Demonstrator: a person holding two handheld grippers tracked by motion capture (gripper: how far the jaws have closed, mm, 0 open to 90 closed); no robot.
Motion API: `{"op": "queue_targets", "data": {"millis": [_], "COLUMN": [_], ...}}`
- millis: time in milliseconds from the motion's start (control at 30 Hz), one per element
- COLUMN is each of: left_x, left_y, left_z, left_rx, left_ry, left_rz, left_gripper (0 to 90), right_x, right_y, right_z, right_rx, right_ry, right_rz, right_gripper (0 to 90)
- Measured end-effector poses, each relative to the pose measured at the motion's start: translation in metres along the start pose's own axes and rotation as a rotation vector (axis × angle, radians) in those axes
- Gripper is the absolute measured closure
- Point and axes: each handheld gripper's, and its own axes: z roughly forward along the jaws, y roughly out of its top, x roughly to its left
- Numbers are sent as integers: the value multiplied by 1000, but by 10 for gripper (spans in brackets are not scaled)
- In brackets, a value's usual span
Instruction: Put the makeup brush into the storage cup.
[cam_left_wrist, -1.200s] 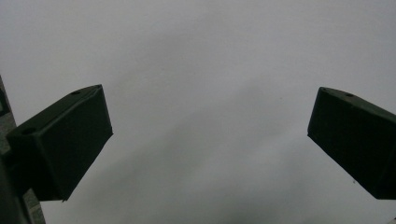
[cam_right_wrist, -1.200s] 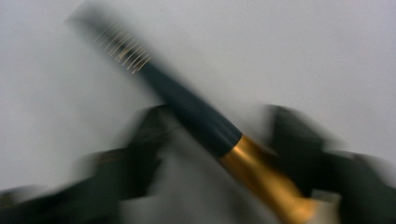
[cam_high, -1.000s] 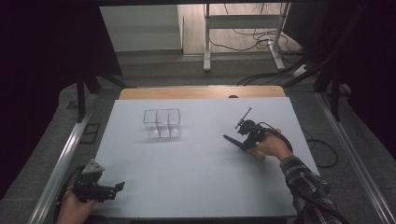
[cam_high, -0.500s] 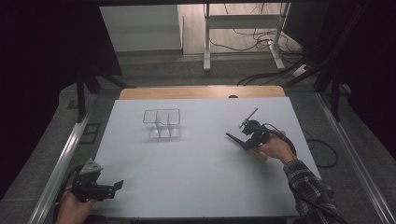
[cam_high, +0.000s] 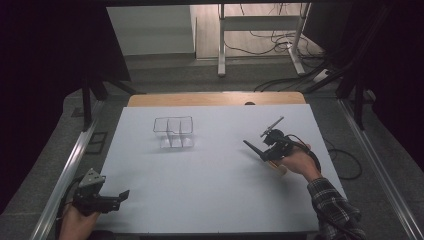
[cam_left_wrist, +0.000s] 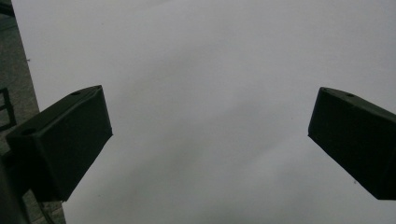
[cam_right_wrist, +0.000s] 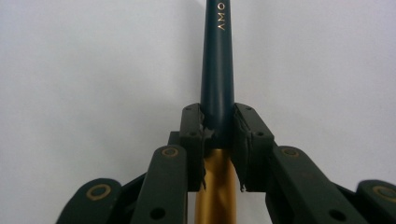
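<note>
R tool (cam_right_wrist: 217, 140) clamped on brush (cam_right_wrist: 217, 70), gold ferrule seen up close; L tool (cam_left_wrist: 210, 135) wide open, empty. Since earlier: brush shifted toward pic bottom-right.

Black hand-held gripper (cam_right_wrist: 217, 135) with brass-ringed screws; plaid sleeve (cam_high: 332, 207) on the arm.

White tabletop (cam_high: 210, 200), wooden edge (cam_high: 215, 99) beyond; grey floor (cam_high: 165, 80), metal desk legs (cam_high: 221, 40), cables (cam_high: 260, 45); dim surroundings.

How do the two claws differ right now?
The right claw is clamped shut on a dark, gold-banded brush; the left claw gapes wide with nothing between its jaws. The right one is out over the middle of the white table; the left sits at its near left corner. Both are black and hand-held.
</note>
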Motion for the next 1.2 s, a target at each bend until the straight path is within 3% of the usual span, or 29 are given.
{"op": "queue_targets", "data": {"millis": [467,667,933,1200], "left_x": [-2,-3,-6,-9], "left_y": [1,2,4,8], "left_z": [2,2,-2,0], "left_rx": [13,16,-32,-7], "left_ry": [-40,-38,-44,-51], "left_rz": [-10,-8,20,13], "left_gripper": [3,3,8,23], "right_x": [1,1,2,6], "right_y": [-16,-20,-24,-28], "right_z": [-11,-16,-20,-28], "right_rx": [-80,-108,-117,-135], "right_ry": [-4,6,-2,0], "right_rz": [41,53,50,46], "right_gripper": [741,741,740,740]}}
